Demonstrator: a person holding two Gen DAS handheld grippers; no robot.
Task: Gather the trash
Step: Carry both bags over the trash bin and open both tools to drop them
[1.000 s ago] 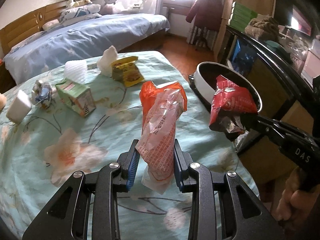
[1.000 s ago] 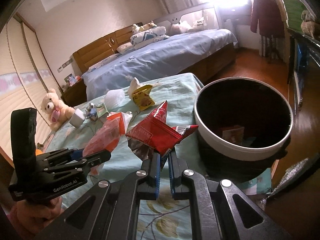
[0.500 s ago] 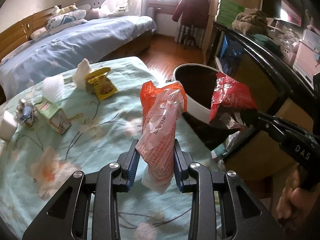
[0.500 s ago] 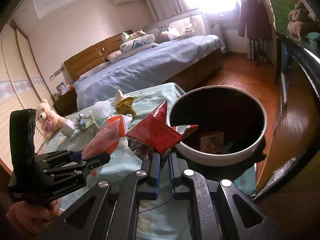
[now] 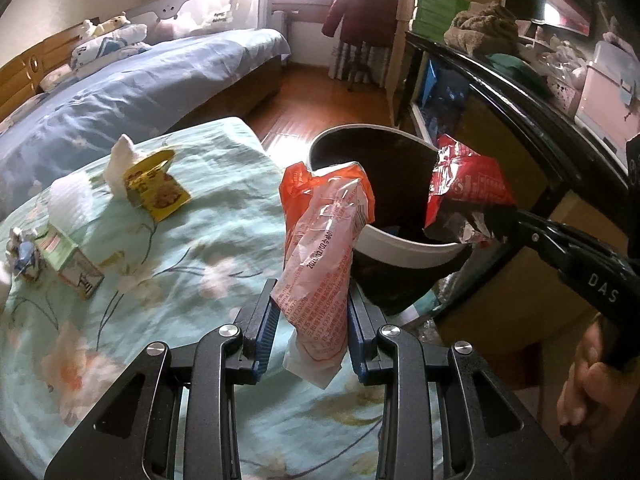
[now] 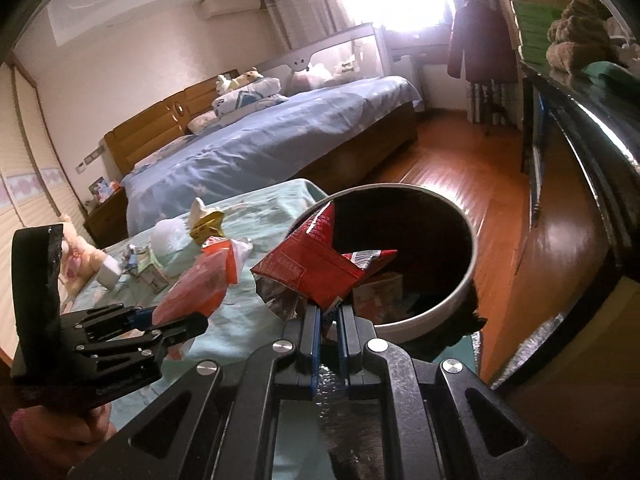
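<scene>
I see the table with its green flowered cloth, and the round trash bin stands just beside its edge, dark inside with a white rim. Some box lies at the bottom of the bin. My left gripper is clenched on an orange and clear plastic bag, which stands upright above the cloth, near the bin. My right gripper is clenched on a red snack wrapper, held above the rim of the bin. On the table remain a yellow packet, a small green carton, a white tissue and a small crumpled foil piece.
</scene>
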